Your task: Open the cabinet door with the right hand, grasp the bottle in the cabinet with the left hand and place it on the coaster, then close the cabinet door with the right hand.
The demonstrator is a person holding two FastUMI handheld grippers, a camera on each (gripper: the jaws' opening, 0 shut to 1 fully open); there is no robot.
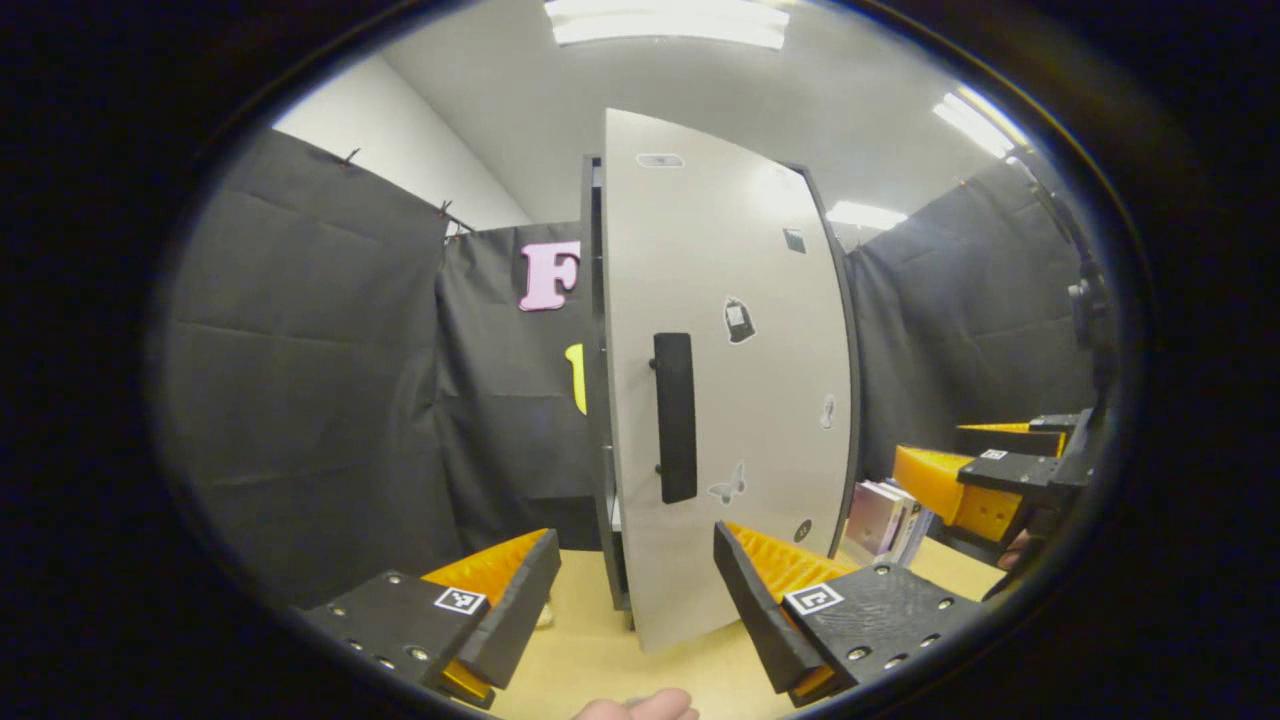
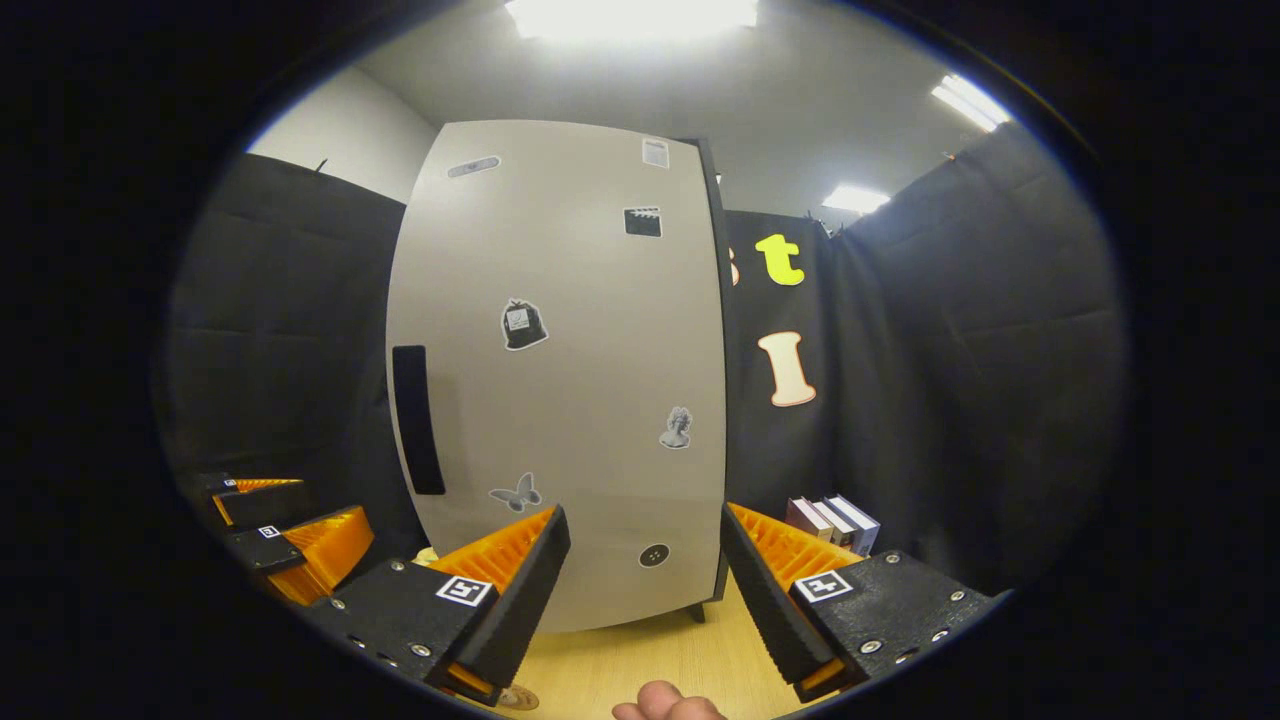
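Left gripper view: we see the left tool [image 1: 637, 600] with its fingers apart and nothing between them, held over the pale wooden desk [image 1: 600, 660]. Straight ahead stands the cabinet [image 1: 592, 400], its grey door [image 1: 730, 400] swung slightly ajar, so a dark gap shows along the door's left edge; the black handle [image 1: 675, 418] lies just above and between the fingers. We cannot make out the bottle behind the door. Right of the door, a row of books [image 1: 880, 520] stands on the desk, and beyond them the right tool [image 1: 985, 470].

Right gripper view: the right tool [image 2: 645, 590] is likewise spread and empty, facing the door [image 2: 560, 380]; the handle [image 2: 417, 420] sits up and to its left. Books [image 2: 835, 522] stand just beyond its right finger, the left tool [image 2: 290, 530] far left.
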